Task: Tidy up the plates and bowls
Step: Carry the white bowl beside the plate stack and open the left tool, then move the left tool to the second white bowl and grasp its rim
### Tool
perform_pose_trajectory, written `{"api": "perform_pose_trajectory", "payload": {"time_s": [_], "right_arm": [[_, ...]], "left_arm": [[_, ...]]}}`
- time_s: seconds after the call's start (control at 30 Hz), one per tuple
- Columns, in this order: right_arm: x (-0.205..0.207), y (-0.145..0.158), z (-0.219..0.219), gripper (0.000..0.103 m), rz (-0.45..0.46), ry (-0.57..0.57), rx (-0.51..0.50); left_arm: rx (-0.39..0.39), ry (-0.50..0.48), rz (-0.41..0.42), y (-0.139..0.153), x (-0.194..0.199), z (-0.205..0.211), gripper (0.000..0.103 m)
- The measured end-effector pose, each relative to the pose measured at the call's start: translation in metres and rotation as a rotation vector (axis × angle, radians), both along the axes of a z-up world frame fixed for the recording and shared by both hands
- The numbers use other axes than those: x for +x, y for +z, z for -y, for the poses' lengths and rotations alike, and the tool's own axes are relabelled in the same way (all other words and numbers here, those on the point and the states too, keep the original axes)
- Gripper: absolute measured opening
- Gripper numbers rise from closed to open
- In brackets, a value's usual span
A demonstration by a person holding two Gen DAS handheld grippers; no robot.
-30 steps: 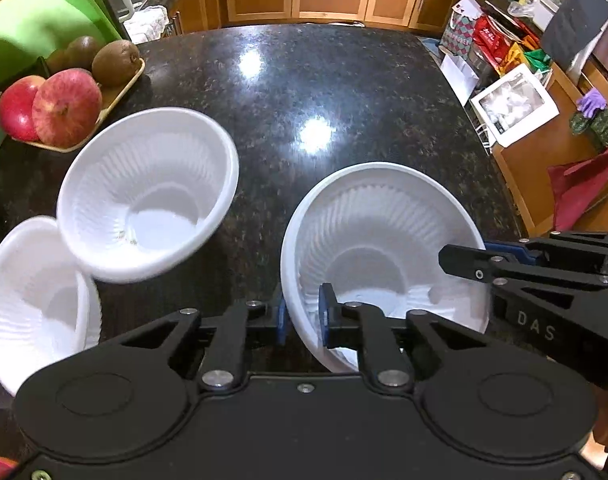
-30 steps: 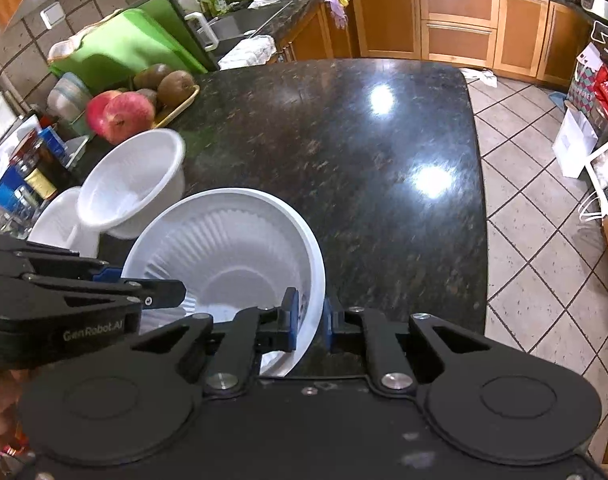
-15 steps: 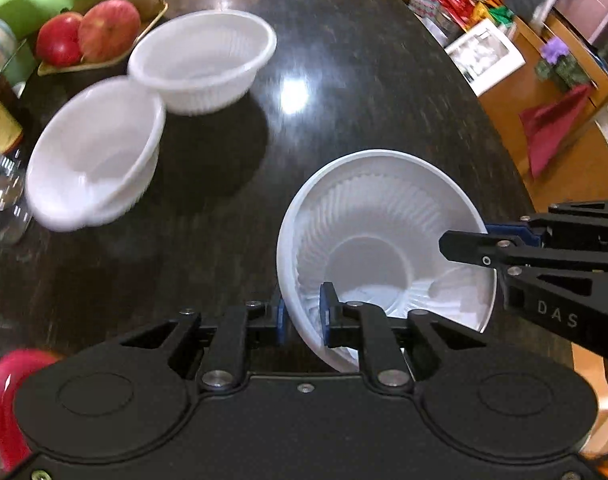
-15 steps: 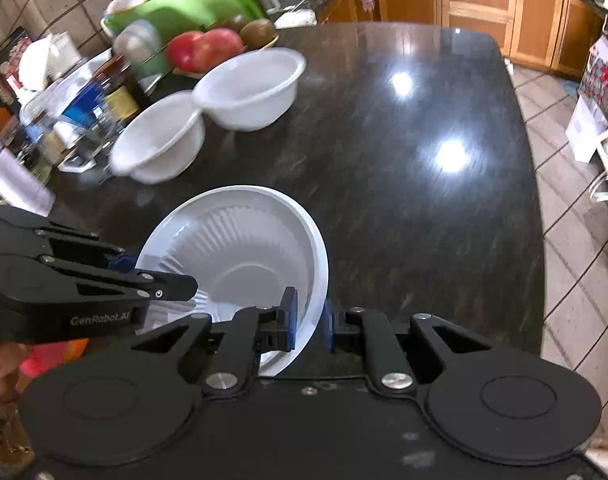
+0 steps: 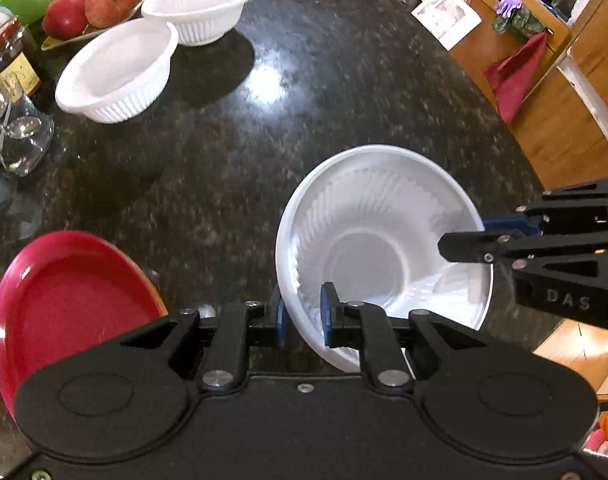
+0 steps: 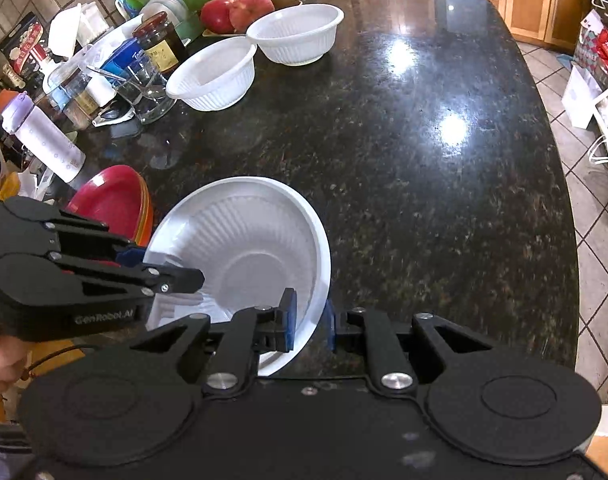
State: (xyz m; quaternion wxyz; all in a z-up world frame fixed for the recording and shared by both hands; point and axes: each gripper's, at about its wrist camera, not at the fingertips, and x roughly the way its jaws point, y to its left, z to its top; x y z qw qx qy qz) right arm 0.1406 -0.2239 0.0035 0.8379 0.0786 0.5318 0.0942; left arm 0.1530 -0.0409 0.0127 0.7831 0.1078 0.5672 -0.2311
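A ribbed white bowl [image 5: 368,256] hangs tilted over the near end of the black granite counter [image 5: 344,92]. My left gripper [image 5: 303,312] is shut on its near-left rim, one pad inside and one outside. From the right, my right gripper [image 5: 472,234] is shut on the opposite rim. In the right wrist view the same bowl [image 6: 256,248] sits between the right gripper's [image 6: 309,316] pads, with the left gripper [image 6: 164,266] clamping its left edge. Two more white bowls [image 5: 116,68] [image 5: 200,4] stand side by side at the far left. A red plate [image 5: 64,300] lies near left.
A tray of apples and kiwis [image 6: 240,12], jars [image 6: 160,44], a glass [image 6: 144,92] and a bottle [image 6: 44,140] crowd the counter's left side. The red plate [image 6: 112,196] rests on an orange one. The counter's right edge [image 6: 560,184] drops to a tiled floor.
Both grippers have carried the white bowl back toward the near end of the counter, away from the two standing bowls. The red plate has come into view at the left.
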Motion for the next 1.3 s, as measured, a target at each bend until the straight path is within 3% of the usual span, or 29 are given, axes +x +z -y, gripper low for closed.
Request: {"api": "perform_pose_trajectory", "payload": {"time_s": [0.13,0.27,0.4,0.93,1.3], "right_arm": [[-0.003,-0.001,0.000,0.020,0.014,-0.033,-0.009],[-0.002,0.000,0.006,0.031,0.035,-0.064,-0.011],[-0.004,0.003,0.007,0.032,0.055,-0.072,-0.010],[-0.007,0.023,-0.002,0.036,0.121,-0.024,-0.005],[0.006,0.055,-0.008,0.061,0.203,-0.069,-0.023]], "left_arm": [[-0.011,-0.007,0.016,0.001,-0.010,-0.007,0.027],[-0.025,-0.010,0.052,0.007,-0.011,-0.007,0.031],[-0.033,0.006,0.092,0.011,-0.017,-0.012,0.051],[0.005,0.089,0.183,0.025,-0.017,-0.029,0.056],[0.020,0.149,0.242,0.044,-0.003,-0.046,0.062]]}}
